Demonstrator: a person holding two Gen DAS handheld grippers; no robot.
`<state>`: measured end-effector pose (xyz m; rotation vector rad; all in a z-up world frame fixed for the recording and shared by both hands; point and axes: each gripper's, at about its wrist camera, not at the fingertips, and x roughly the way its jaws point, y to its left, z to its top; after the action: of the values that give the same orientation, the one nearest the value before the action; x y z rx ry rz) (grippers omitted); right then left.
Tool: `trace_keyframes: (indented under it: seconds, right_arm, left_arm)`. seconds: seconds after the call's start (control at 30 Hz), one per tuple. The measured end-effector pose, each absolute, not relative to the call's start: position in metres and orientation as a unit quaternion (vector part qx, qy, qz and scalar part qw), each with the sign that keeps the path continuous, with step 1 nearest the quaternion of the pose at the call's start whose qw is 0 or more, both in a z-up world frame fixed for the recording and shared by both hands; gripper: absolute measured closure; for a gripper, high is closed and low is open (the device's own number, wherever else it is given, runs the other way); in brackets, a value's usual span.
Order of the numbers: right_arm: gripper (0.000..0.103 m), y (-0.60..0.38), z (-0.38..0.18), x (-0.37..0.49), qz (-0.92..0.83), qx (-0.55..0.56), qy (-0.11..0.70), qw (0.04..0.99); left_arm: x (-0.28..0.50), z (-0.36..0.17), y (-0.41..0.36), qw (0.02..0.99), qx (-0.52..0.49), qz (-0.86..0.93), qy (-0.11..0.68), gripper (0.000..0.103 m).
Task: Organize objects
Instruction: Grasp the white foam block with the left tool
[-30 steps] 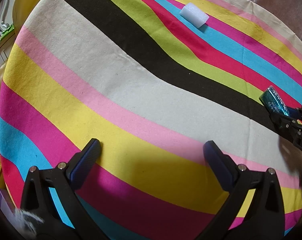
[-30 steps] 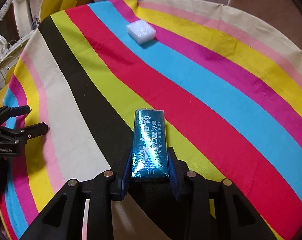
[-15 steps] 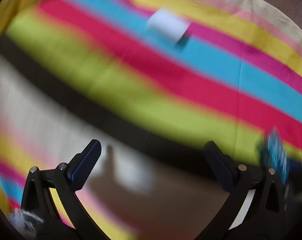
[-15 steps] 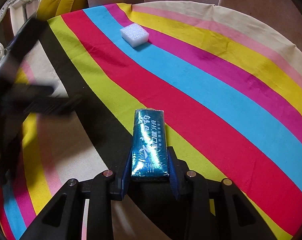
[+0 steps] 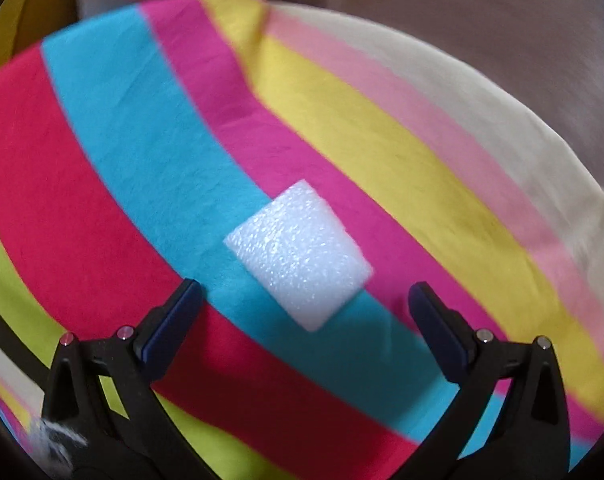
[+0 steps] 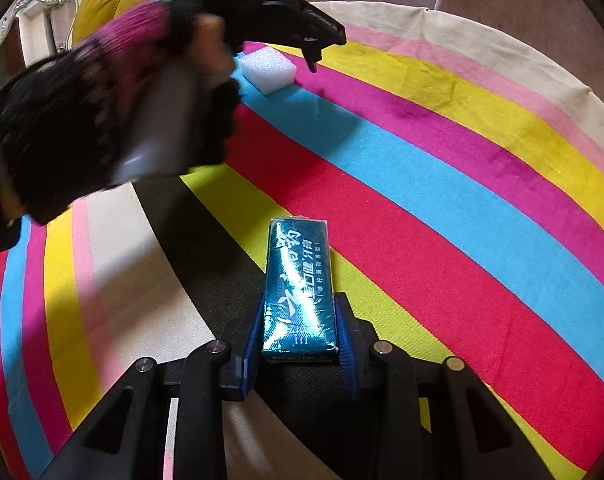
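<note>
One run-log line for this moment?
left tool: open, above foam block | right tool: shut on teal box | surface: striped cloth

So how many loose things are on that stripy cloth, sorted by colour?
White: 1, the foam block lying on the striped cloth, in front of the open left gripper.
Teal: 1, the toothpaste box, clamped in the right gripper.
Total: 2
</note>
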<state>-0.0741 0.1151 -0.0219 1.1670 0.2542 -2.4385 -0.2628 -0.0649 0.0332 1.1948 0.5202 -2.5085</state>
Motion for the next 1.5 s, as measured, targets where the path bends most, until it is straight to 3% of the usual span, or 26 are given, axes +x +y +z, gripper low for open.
trace_keyframes:
  seconds: [0.13, 0.17, 0.2, 0.37, 0.57, 0.77, 0.9, 1.0, 1.1, 1.2, 1.27, 1.5]
  right_arm:
    - [0.069, 0.116, -0.023, -0.074, -0.878, 0.420, 0.092, 0.212]
    - [0.068, 0.116, -0.023, -0.074, -0.878, 0.420, 0.092, 0.212]
    - [0.068, 0.116, -0.023, -0.074, -0.878, 0.420, 0.092, 0.212]
    - [0.068, 0.117, -0.024, -0.073, -0.878, 0.420, 0.089, 0.213]
    - [0.069, 0.116, -0.024, -0.073, -0.877, 0.420, 0.089, 0.214]
    - [0.069, 0.115, -0.024, -0.071, -0.878, 0.420, 0.090, 0.213]
    - [0.069, 0.114, -0.024, -0.071, -0.878, 0.419, 0.093, 0.212]
    - [0.069, 0.115, -0.022, -0.071, -0.878, 0.419, 0.093, 0.212]
    - [0.069, 0.117, -0.022, -0.073, -0.878, 0.420, 0.088, 0.212]
    - [0.069, 0.118, -0.022, -0.071, -0.878, 0.419, 0.090, 0.212]
    - [0.069, 0.118, -0.022, -0.071, -0.878, 0.419, 0.091, 0.211]
    - [0.069, 0.118, -0.022, -0.072, -0.878, 0.419, 0.092, 0.212]
  left_arm:
    - [-0.279, 0.023, -0.074, 0.196, 0.431, -0.857, 0.203, 0.004]
    - [-0.279, 0.022, -0.074, 0.190, 0.432, -0.859, 0.201, 0.030]
    - [-0.278, 0.021, -0.072, 0.176, 0.439, -0.860, 0.191, 0.048]
    - [-0.235, 0.029, -0.057, 0.075, 0.439, -0.889, 0.109, 0.046]
    - [-0.118, 0.015, -0.067, -0.069, 0.511, -0.857, 0.001, 0.046]
    - [-0.038, 0.005, -0.052, -0.135, 0.526, -0.836, -0.076, 0.044]
    - [-0.031, -0.005, -0.041, -0.122, 0.525, -0.841, -0.055, 0.040]
    - [-0.043, -0.006, -0.041, -0.085, 0.511, -0.855, -0.034, 0.024]
    - [-0.046, -0.009, -0.051, -0.035, 0.500, -0.865, 0.024, 0.023]
    - [-0.036, -0.010, -0.057, 0.001, 0.487, -0.872, 0.051, 0.029]
    - [-0.026, -0.010, -0.051, 0.015, 0.477, -0.878, 0.033, 0.053]
    - [-0.016, 0.005, -0.035, 0.026, 0.431, -0.902, 0.002, 0.053]
